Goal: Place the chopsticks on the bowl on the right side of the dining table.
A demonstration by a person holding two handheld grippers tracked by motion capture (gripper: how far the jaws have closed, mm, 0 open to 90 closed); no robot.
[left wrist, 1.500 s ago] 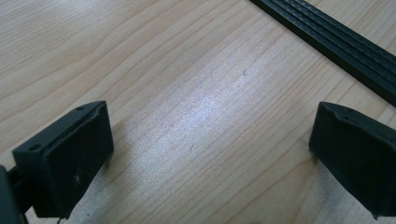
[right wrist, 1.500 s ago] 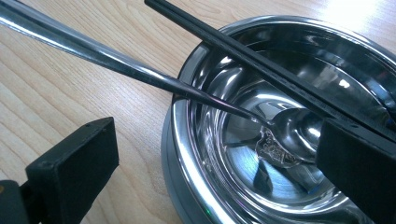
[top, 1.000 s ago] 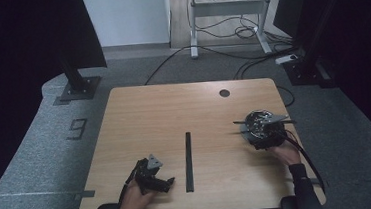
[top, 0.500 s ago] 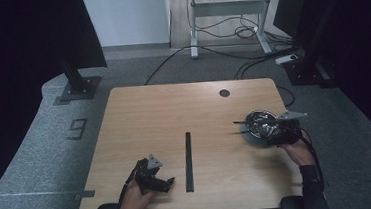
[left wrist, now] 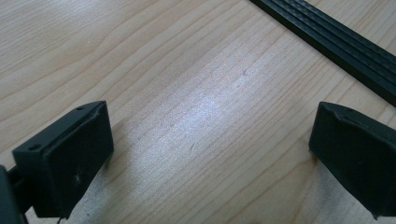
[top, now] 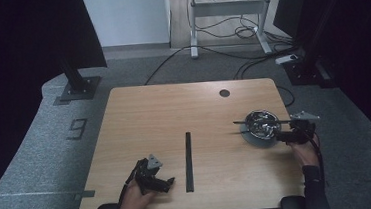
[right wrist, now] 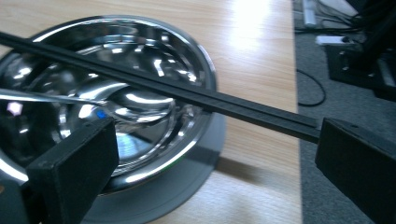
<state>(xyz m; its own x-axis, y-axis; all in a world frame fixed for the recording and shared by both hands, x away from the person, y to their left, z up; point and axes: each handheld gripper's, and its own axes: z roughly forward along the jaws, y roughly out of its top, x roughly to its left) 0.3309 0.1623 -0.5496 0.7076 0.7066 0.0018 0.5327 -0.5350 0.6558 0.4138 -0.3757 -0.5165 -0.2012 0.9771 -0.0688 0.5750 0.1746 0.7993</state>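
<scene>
Steel bowl (right wrist: 107,102), shiny and round, sits cut off between the right gripper (right wrist: 210,158) jaws — wide apart, empty, since shifted rightward. Left gripper (left wrist: 210,154) jaws gape over bare wooden counter (left wrist: 187,70), unmoved.

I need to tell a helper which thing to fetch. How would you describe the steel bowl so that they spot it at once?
Start at the wooden table and go to its right edge, beside the right claw. There sits the steel bowl on a grey plate, the only shiny round thing, with black chopsticks across its rim.
</scene>
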